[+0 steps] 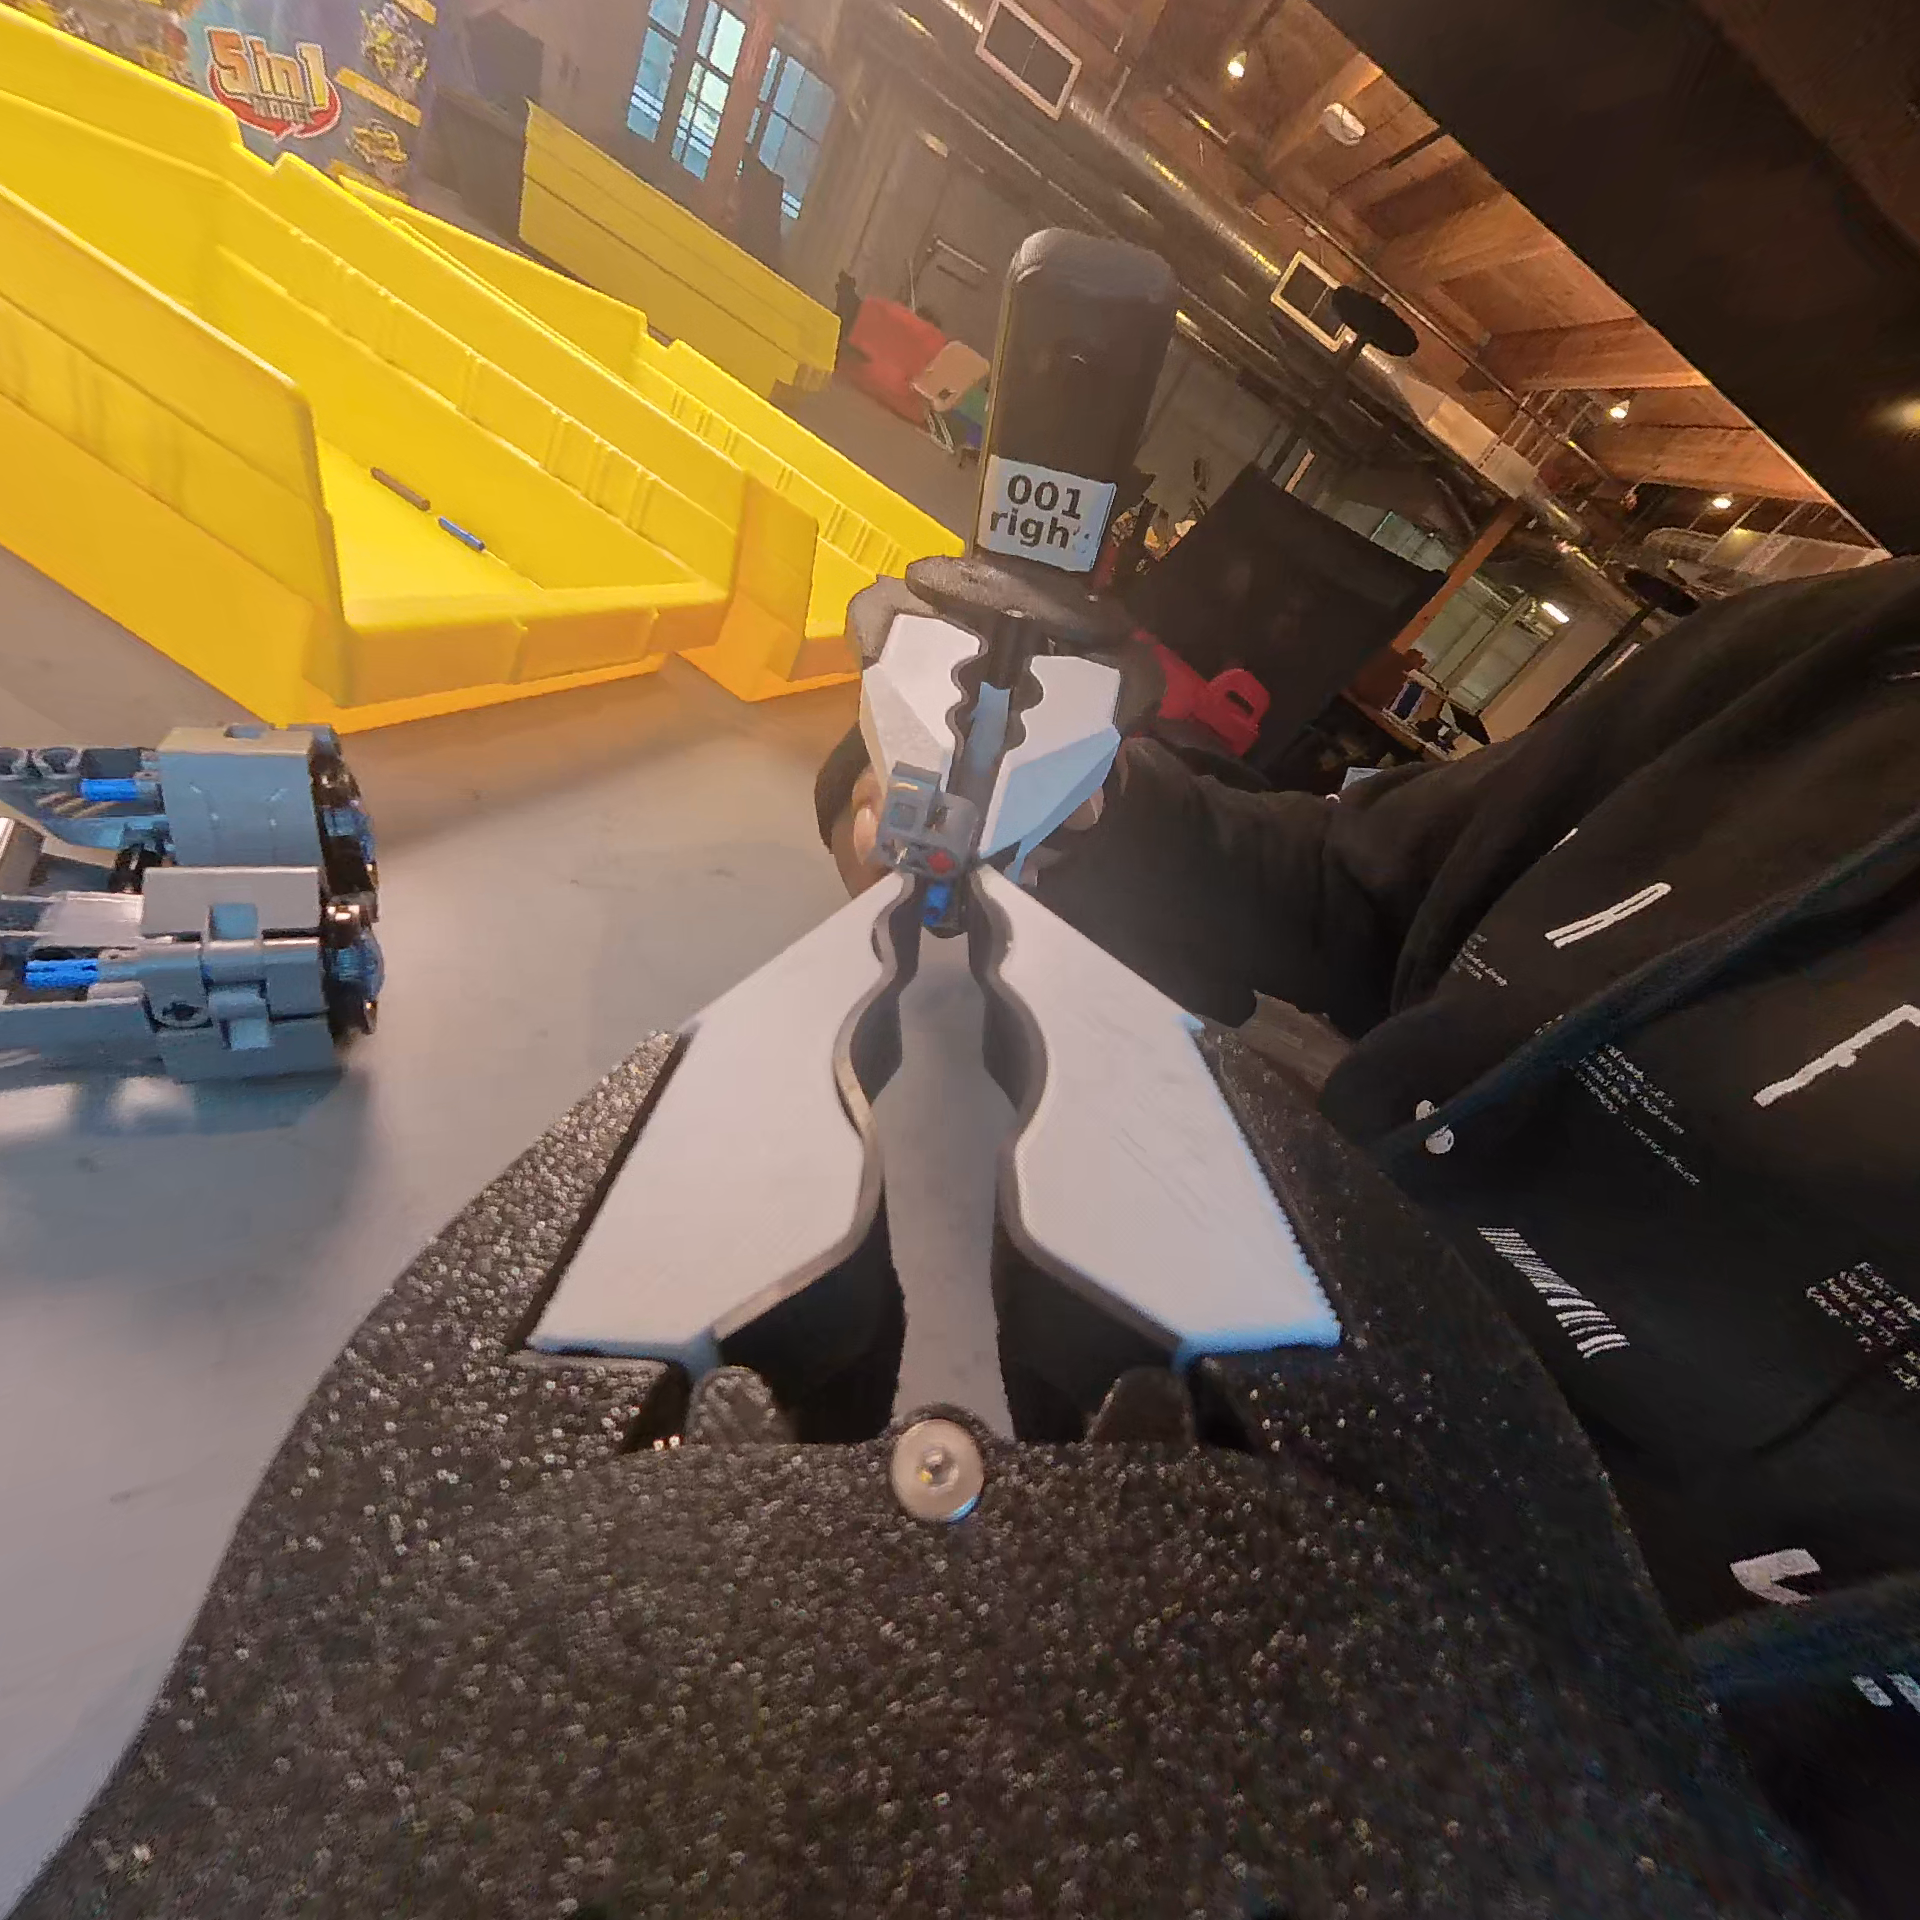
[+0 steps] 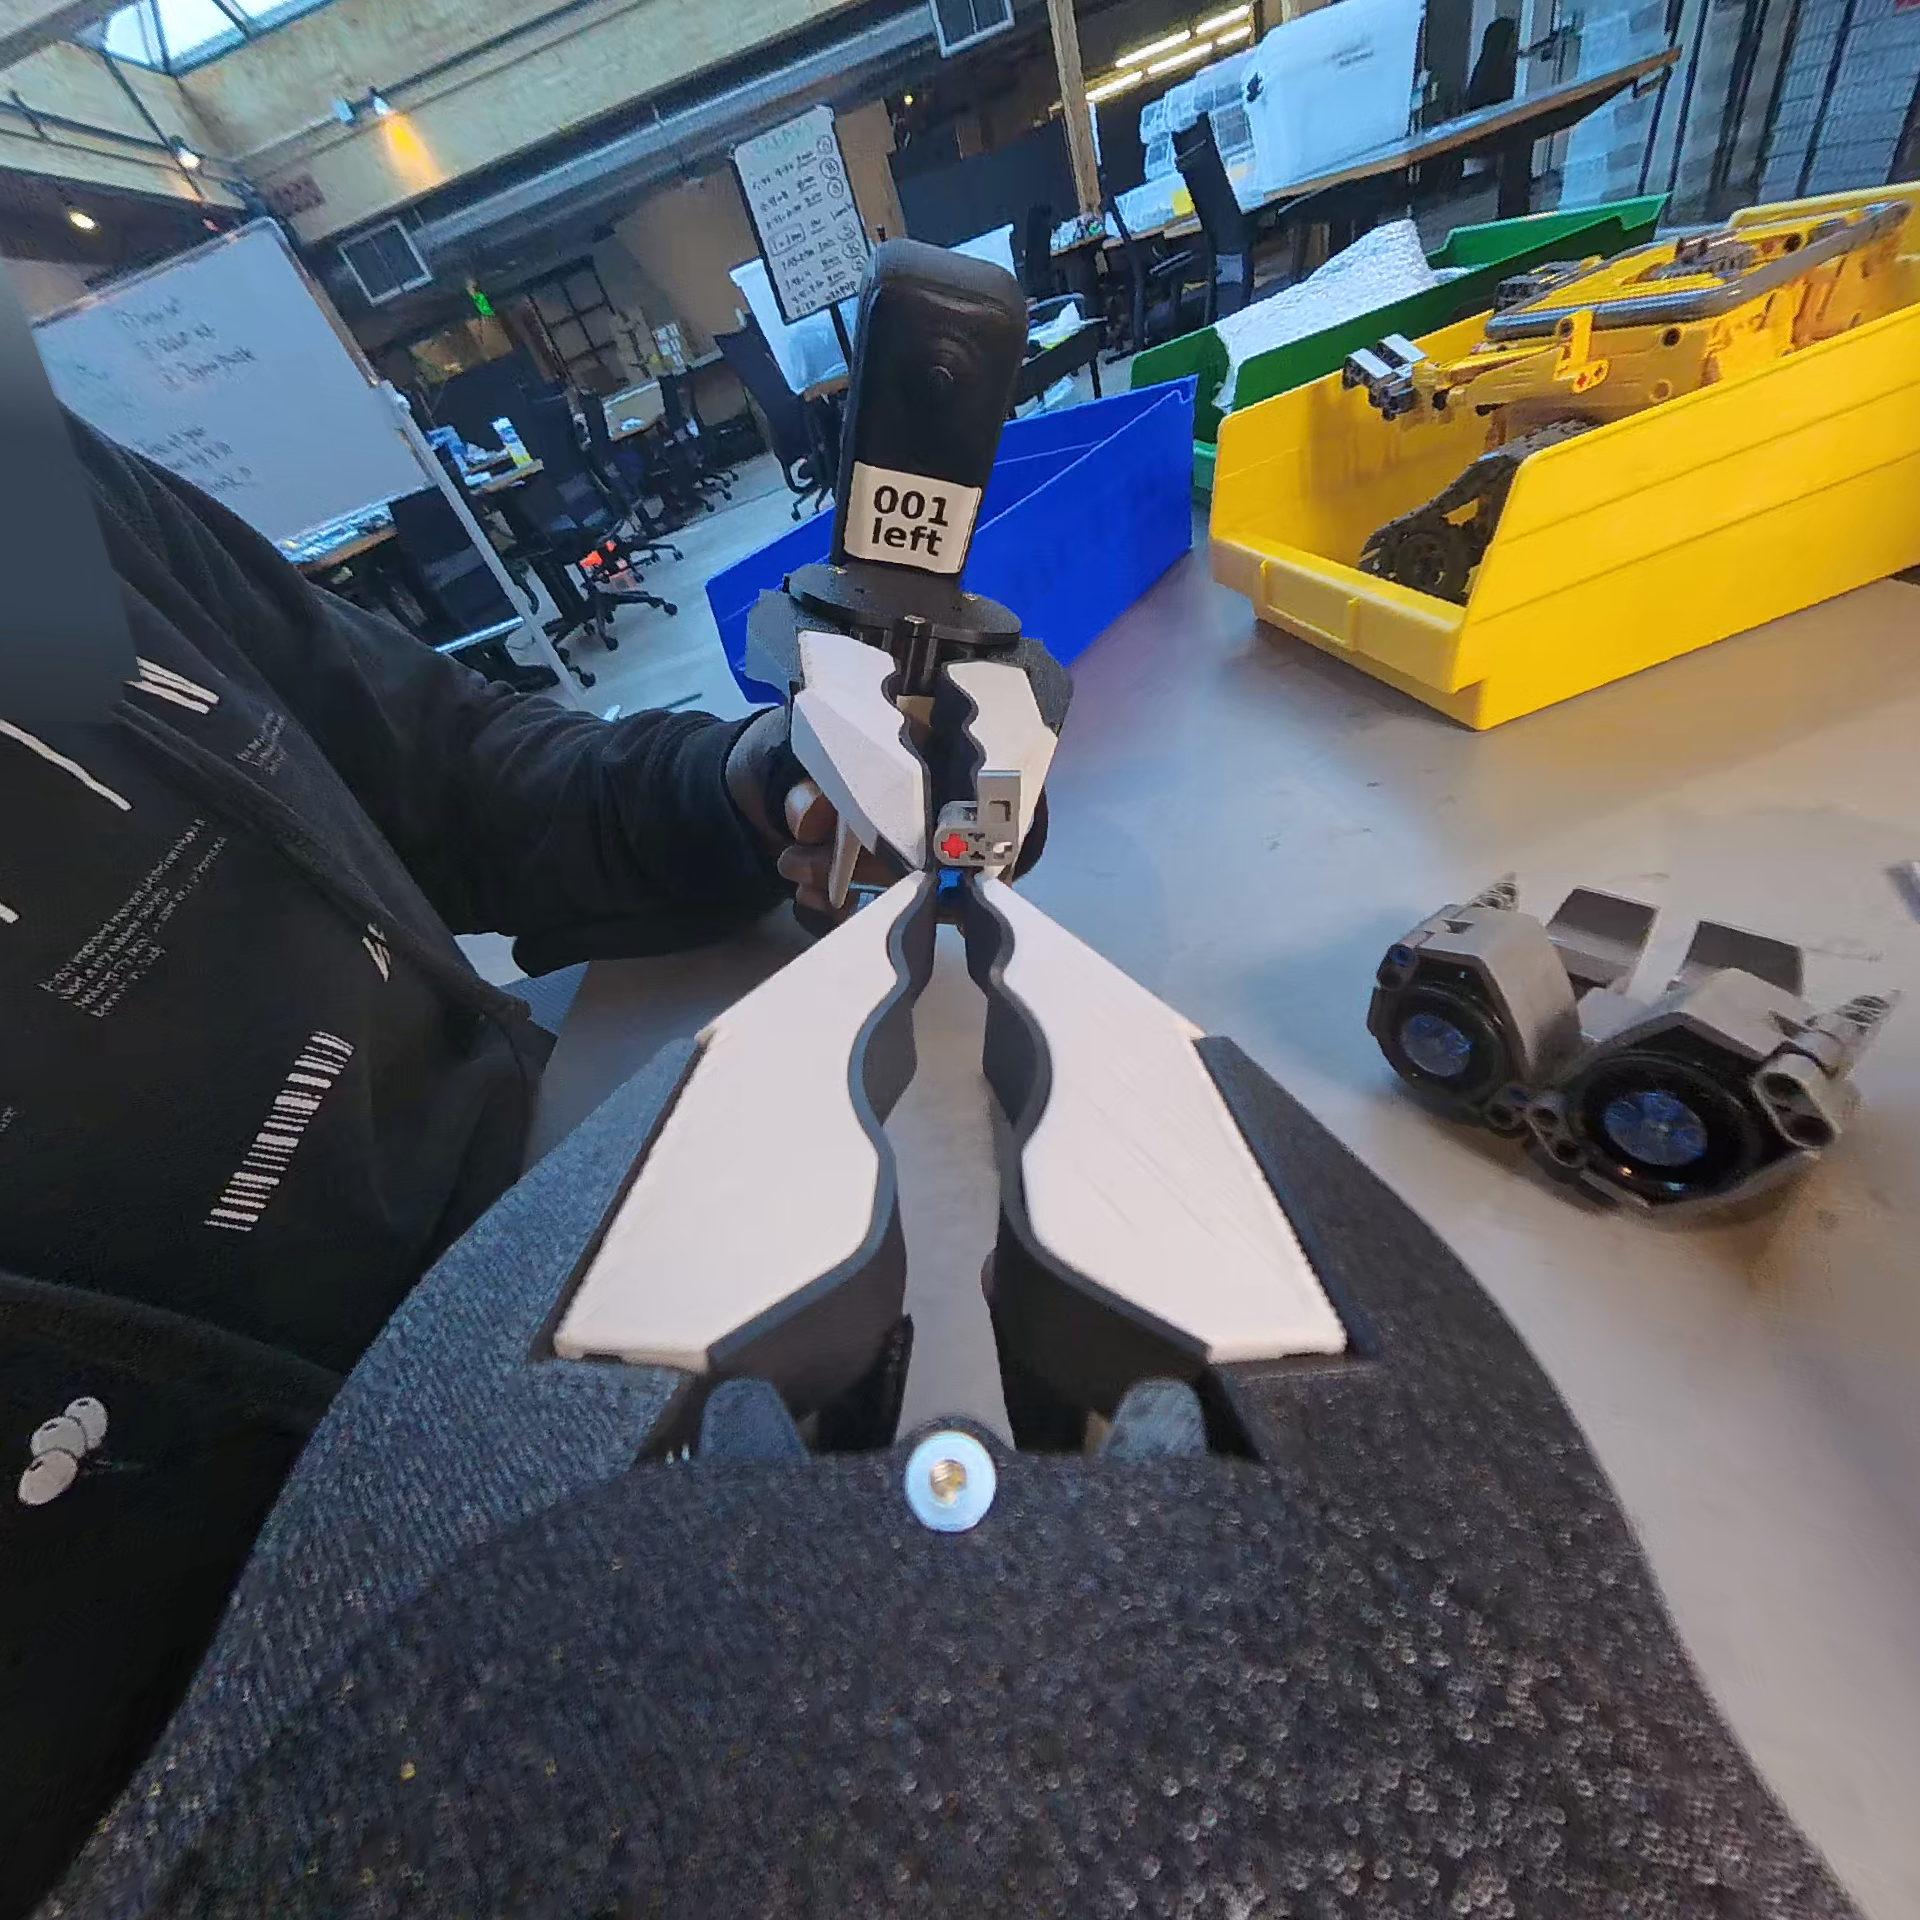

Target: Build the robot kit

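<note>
Bare grey table (image 2: 1299,790) between yellow bin (image 2: 1558,540) and grey wheel assembly (image 2: 1600,1070) — both grippers, left (image 1: 940,914) and right (image 2: 951,894), pinch narrow on one small grey-and-blue brick piece (image 2: 977,831), tip to tip.

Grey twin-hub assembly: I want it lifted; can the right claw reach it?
Likely reachable, bare table lies between, but the right claw is shut on a small grey piece, so not free.

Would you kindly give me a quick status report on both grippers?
Left gripper and right gripper tip to tip, both shut on small grey brick piece with blue pin. Grey wheeled brick assembly on grey table, apart.
</note>
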The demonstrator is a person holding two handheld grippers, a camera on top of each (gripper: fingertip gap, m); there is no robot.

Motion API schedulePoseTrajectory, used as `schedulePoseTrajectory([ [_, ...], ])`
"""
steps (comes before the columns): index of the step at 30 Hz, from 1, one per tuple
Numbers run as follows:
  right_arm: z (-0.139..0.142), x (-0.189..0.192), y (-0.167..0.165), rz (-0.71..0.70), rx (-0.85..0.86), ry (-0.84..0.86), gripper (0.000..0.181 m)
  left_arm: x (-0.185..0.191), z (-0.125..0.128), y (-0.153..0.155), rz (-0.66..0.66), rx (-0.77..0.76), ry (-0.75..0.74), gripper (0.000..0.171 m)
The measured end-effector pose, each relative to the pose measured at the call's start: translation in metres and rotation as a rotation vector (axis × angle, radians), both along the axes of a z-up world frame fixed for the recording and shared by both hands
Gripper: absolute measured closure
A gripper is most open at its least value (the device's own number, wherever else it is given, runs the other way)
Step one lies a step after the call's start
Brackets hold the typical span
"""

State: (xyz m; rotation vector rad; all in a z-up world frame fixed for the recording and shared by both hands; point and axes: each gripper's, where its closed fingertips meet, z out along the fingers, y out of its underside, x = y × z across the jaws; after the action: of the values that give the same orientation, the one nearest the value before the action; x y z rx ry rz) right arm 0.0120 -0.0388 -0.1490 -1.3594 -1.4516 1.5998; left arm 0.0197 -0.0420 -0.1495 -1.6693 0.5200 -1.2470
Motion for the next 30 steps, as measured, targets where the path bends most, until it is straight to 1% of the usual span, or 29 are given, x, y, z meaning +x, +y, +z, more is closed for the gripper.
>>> schedulePoseTrajectory([
  [3,-0.001,0.000,0.000,-0.001,-0.050,-0.004,0.178,-0.001,-0.001,0.001,0.000,-0.025,-0.014,0.164],
  [5,-0.001,-0.002,0.002,-0.006,-0.148,-0.008,0.179,-0.003,-0.001,0.003,0.006,-0.044,-0.031,0.164],
  [8,0.001,-0.003,0.009,0.002,-0.363,0.008,0.179,-0.012,-0.002,0.008,0.031,-0.067,-0.038,0.153],
  [12,0.000,0.000,0.024,-0.029,-0.452,0.010,0.179,-0.025,-0.006,0.012,0.058,-0.075,0.014,0.152],
  [14,-0.003,0.002,0.028,-0.041,-0.460,-0.002,0.179,-0.031,-0.021,0.016,0.077,-0.118,0.095,0.152],
  [18,-0.018,0.005,0.034,-0.077,-0.376,-0.079,0.179,-0.041,-0.067,0.014,0.084,-0.230,0.365,0.150],
  [21,-0.024,0.009,0.040,-0.091,-0.339,-0.116,0.179,-0.037,-0.086,0.005,0.041,-0.265,0.500,0.147],
  [24,-0.029,0.012,0.043,-0.092,-0.346,-0.134,0.179,-0.029,-0.092,-0.005,-0.007,-0.290,0.534,0.146],
  [27,-0.031,0.014,0.043,-0.091,-0.335,-0.144,0.179,-0.020,-0.096,-0.011,-0.036,-0.317,0.536,0.146],
  [30,-0.031,0.015,0.044,-0.095,-0.320,-0.152,0.179,-0.016,-0.100,-0.007,0.005,-0.324,0.572,0.146],
])
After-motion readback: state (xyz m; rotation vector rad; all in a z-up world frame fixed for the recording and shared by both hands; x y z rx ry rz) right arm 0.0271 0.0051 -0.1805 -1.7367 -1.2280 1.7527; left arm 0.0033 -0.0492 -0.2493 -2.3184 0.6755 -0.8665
